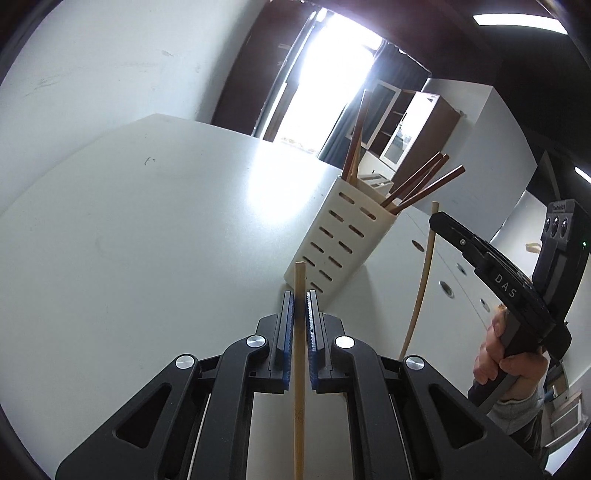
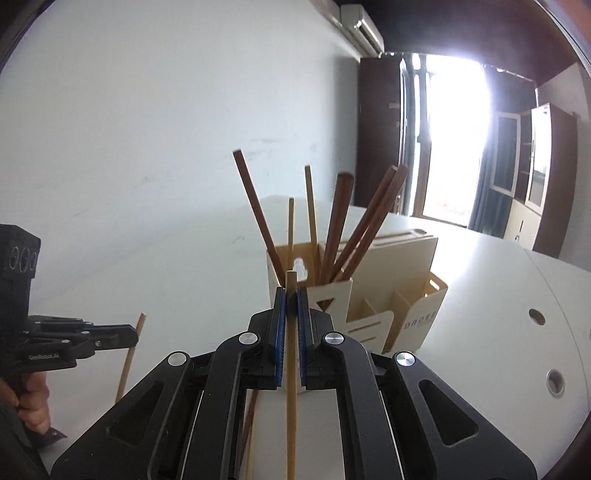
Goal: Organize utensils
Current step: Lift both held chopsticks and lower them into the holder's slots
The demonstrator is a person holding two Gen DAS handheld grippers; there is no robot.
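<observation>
Slim round bamboo chopstick (image 1: 299, 332) between ribbed pads (image 1: 290, 332)

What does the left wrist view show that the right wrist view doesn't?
Only the left wrist view: the holder's slotted side and the right hand-held gripper from outside, shut on a light chopstick.
Only the right wrist view: the holder's open compartments, an air conditioner, and the left hand-held gripper from outside.
Both: dark chopsticks standing in the holder, white table.
</observation>
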